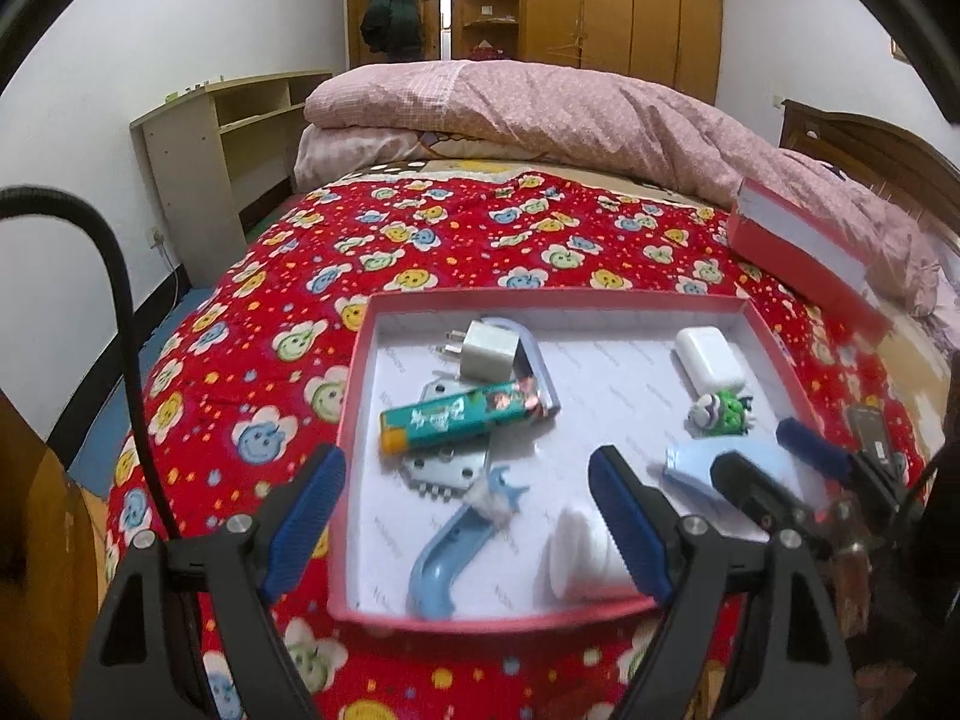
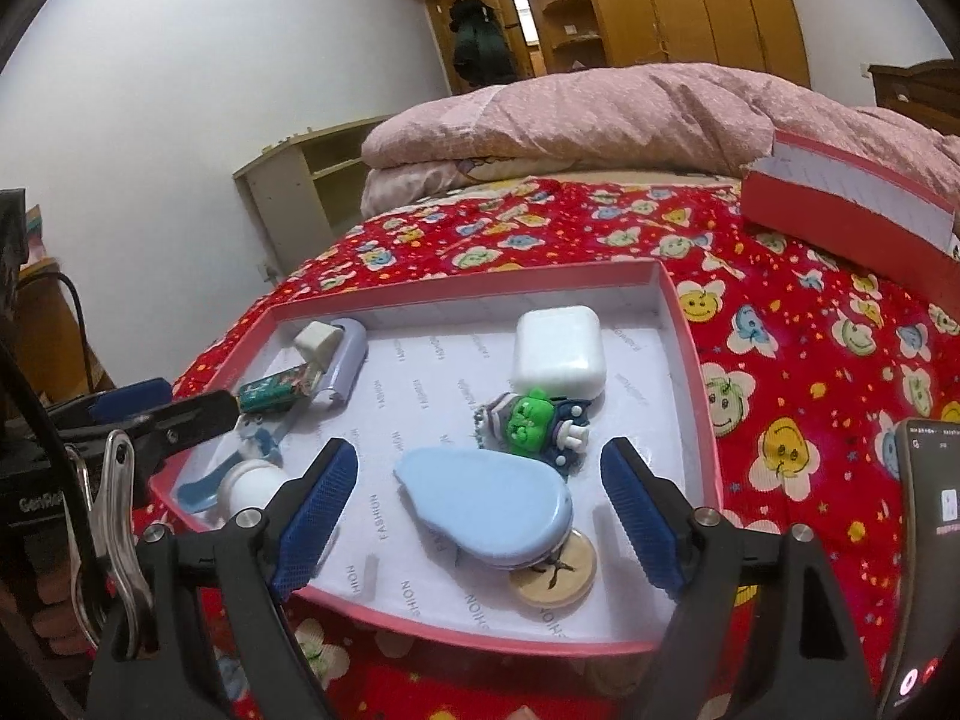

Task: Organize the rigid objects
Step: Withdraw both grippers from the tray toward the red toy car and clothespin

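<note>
A shallow pink box (image 1: 600,297) (image 2: 690,336) lies on the red flowered bedspread and holds small rigid items: a white charger plug (image 1: 489,351), a teal tube (image 1: 459,420), a metal comb-like piece (image 1: 447,471), a blue plastic handle (image 1: 450,558), a white roll (image 1: 585,552), a white earbud case (image 2: 558,354), a green toy figure (image 2: 531,426), a light blue flat case (image 2: 489,498) and a round wooden disc (image 2: 555,579). My left gripper (image 1: 462,516) is open over the box's near left part. My right gripper (image 2: 480,516) is open around the blue case without touching it.
The pink box lid (image 1: 804,246) (image 2: 852,216) leans on a folded pink quilt (image 1: 540,114) at the back right. A phone (image 2: 927,540) lies at the right edge. A low shelf (image 1: 222,132) stands by the left wall. A wooden wardrobe (image 1: 618,0) is behind.
</note>
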Demonstrator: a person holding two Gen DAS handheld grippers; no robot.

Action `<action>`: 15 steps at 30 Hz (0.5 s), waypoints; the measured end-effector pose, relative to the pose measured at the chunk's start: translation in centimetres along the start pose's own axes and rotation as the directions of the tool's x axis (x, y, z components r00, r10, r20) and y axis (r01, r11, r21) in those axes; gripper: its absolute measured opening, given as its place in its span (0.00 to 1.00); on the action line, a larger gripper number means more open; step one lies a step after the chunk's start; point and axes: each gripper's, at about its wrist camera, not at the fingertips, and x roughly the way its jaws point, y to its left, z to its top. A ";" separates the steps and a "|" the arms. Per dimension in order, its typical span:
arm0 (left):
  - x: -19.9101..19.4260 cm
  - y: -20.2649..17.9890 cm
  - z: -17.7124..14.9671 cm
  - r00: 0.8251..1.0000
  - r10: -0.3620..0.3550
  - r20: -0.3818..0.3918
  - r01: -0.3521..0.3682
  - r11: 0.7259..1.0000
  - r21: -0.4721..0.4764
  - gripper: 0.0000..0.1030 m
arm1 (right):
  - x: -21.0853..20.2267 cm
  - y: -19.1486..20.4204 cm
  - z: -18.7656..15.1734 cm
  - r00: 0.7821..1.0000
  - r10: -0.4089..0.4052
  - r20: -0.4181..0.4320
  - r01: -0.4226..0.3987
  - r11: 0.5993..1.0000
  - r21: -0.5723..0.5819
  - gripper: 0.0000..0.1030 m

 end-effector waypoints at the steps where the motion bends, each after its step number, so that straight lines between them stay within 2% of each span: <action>1: -0.3 0.0 -0.3 1.000 0.002 -0.002 -0.001 1.000 0.002 0.84 | -0.2 0.1 0.0 1.000 0.003 0.006 -0.003 1.000 -0.007 0.83; 10: -2.1 -0.4 -3.5 0.999 -0.019 -0.045 0.020 0.999 0.025 0.84 | -2.7 1.0 0.3 0.998 0.063 -0.011 -0.063 0.998 -0.030 0.83; 15: -2.3 -0.6 -5.4 0.997 -0.043 -0.070 0.045 0.998 0.034 0.84 | -4.4 1.5 -1.2 0.997 0.065 -0.045 -0.068 0.996 -0.065 0.83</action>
